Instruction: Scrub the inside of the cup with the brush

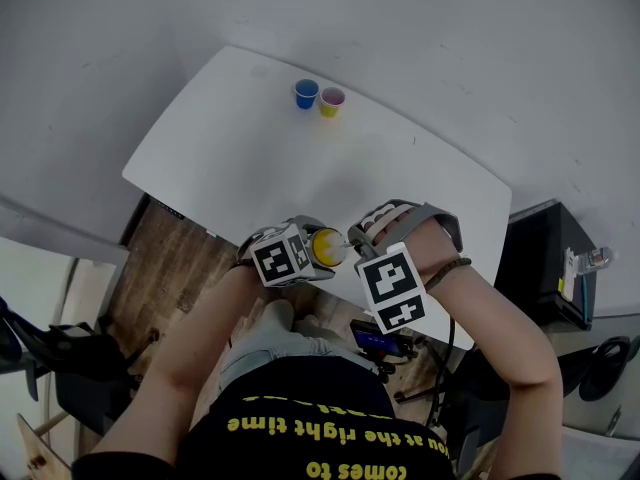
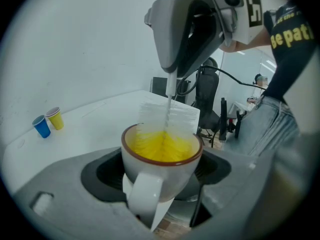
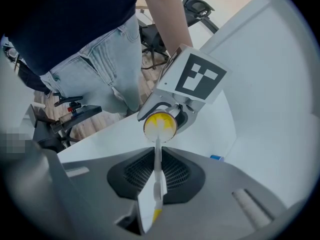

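1. Yellow glaze lines the cup [image 2: 162, 156], low-centre in the left gripper view. The left gripper [image 2: 161, 181] has its jaws clamped on the cup's white walls, with the handle facing the camera.
2. My right gripper [image 3: 156, 181], centre-bottom of its own view, has its jaws pinched together on the thin stem of the brush [image 3: 158, 156]. The white bristles are down inside the cup.
3. To scrub well, I'd twist and pump the stem along the cup's axis, pressing the bristles against wall and bottom, not levering on the rim.
4. The slim stem could slip or spin between the pads, I judge, so I'd use short strokes with a firm pinch.
5. I'd hold the cup hand steady as the counterforce.
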